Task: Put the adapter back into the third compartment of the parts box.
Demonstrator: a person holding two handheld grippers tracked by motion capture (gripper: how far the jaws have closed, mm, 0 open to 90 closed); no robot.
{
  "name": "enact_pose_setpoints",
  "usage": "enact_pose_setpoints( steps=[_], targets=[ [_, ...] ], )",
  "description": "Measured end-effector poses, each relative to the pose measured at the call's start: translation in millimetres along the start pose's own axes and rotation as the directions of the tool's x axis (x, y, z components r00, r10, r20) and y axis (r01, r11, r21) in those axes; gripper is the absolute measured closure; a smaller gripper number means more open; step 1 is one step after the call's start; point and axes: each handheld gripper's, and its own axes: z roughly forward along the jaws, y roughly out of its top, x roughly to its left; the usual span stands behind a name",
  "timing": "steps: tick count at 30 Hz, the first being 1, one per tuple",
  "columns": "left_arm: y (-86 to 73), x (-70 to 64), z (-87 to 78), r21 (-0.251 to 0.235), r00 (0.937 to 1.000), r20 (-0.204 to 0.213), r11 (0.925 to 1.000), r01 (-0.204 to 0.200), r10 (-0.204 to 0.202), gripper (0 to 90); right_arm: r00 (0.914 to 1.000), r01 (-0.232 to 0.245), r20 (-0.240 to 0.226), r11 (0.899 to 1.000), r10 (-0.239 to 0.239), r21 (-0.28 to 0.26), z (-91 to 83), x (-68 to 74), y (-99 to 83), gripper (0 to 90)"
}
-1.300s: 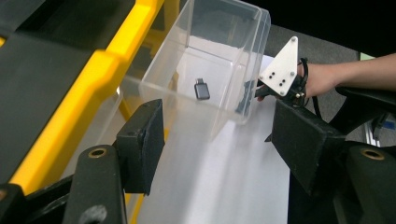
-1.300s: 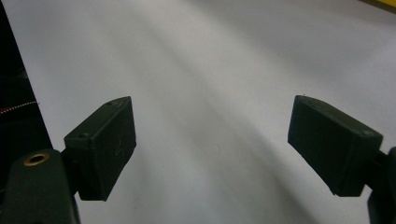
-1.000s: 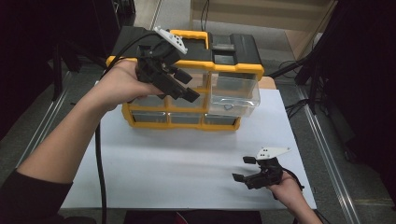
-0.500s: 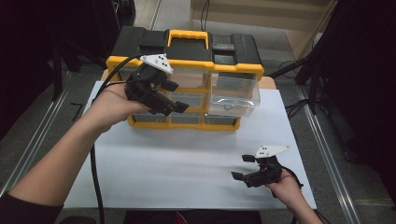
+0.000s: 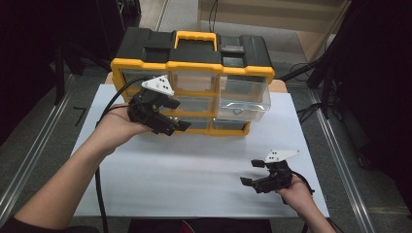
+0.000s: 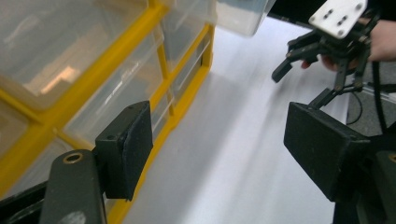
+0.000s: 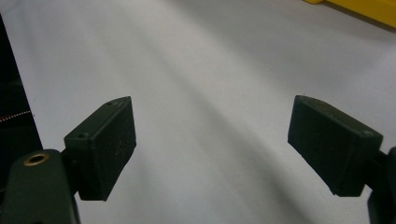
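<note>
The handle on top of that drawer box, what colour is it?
Yellow: the handle tops the black-lidded drawer box, best in the high view.

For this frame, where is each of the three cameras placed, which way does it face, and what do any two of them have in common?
High view: above the person's side, looking forward and down on the white table and yellow drawer organizer; both forearms, left gripper, right gripper.
Left gripper view: rides the left gripper, facing along the organizer's front; own open jaws, plus the right gripper farther off.
Right gripper view: rides the right gripper, facing down at bare table; own open jaws.
Shared: high and left gripper views both show the organizer and right gripper.
</note>
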Motion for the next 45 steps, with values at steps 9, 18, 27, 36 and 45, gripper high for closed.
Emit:
enact_pose_setpoints(
  steps=[9,18,27,36,45],
  targets=[
    [-23.8,-3.6,10.3,-0.025,0.9994,-0.004,0.9991,0.034,-0.034,25.4,1.0000,0.005,0.002,1.000,-0.005,0.003,2.1,0.0,1.6,13.5],
    [-56.3,2.2,27.4,0.000,0.9964,-0.002,0.9964,0.084,-0.084,25.4,1.0000,0.005,-0.002,1.000,-0.005,0.005,2.7,0.9,0.8,13.5],
    [-85.8,-3.1,46.5,0.003,0.9914,-0.009,0.9915,0.130,-0.130,25.4,0.9999,0.010,-0.003,1.000,-0.010,0.013,2.5,1.8,-0.8,13.5],
    [-111.1,-9.6,57.2,-0.014,0.9897,-0.033,0.9902,0.139,-0.139,25.4,1.0000,0.005,0.003,1.000,-0.005,0.015,2.2,1.9,-2.0,13.5],
    [-138.1,-10.4,58.5,-0.023,0.9840,-0.052,0.9853,0.169,-0.170,25.4,1.0000,0.003,0.002,1.000,-0.003,0.019,1.4,2.8,-4.0,13.5]
  ],
)
